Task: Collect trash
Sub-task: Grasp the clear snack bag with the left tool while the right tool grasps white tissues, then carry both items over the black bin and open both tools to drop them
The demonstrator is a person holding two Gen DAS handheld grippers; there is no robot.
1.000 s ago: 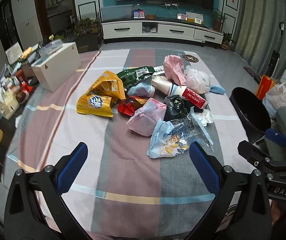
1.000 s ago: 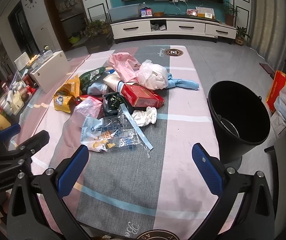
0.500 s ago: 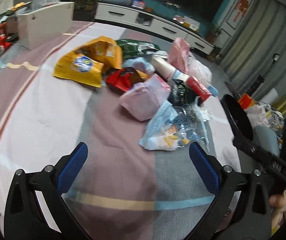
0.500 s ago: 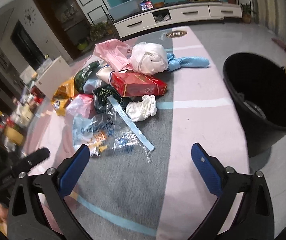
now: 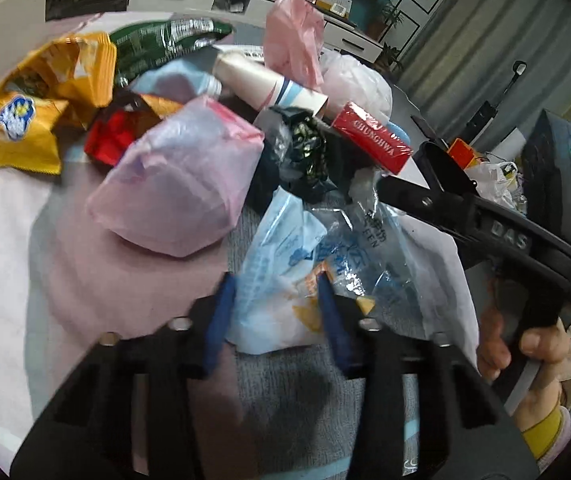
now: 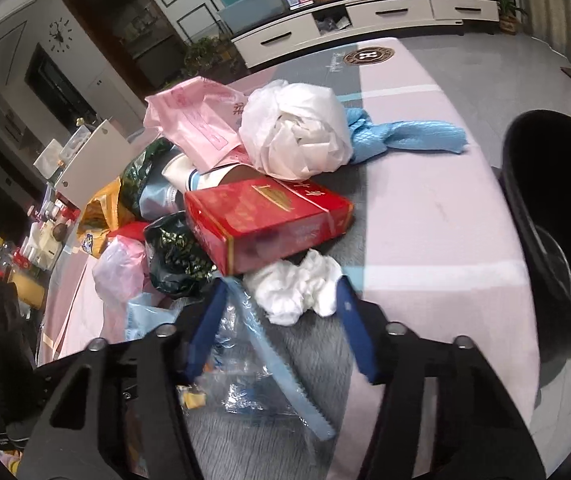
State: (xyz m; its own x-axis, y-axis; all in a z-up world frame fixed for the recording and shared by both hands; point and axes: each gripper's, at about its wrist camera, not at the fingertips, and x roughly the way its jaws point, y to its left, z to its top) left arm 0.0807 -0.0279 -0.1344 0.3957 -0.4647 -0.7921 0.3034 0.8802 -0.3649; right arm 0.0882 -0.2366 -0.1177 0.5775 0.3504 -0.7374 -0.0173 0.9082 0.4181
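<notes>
Low in the middle of the left wrist view, we see the clear blue-printed snack bag (image 5: 285,280) lying on the counter (image 5: 9,240), with our left gripper (image 5: 275,296) set around its near end. Its blue fingers (image 5: 221,312) have just been closing; they stand narrow on either side of the bag, but the blur keeps us from telling whether the pads press it yet.

Lower centre of the right wrist view, the crumpled white tissue (image 6: 297,288) sits between the fingers (image 6: 349,320) of our right gripper (image 6: 281,296). These too have just been closing and are about half apart; the right pad lies against the tissue's edge, the left pad stands clear of it beside the bag's torn strip (image 6: 285,372).

Just above the tissue the red cigarette carton (image 6: 265,220) leans on a dark foil wrapper (image 6: 177,256). Behind it lie a white plastic bag (image 6: 297,132), a pink bag (image 6: 193,120) and a knotted blue bag (image 6: 405,136). At the right edge of that frame stands the black bucket (image 6: 525,184).

Left of centre in the left wrist view we see a pale pink bag (image 5: 181,176), with yellow snack packets (image 5: 25,136), a green packet (image 5: 153,44) and a paper cup (image 5: 261,80) above it. A hand (image 5: 533,352) grips the other gripper's handle at lower right.
</notes>
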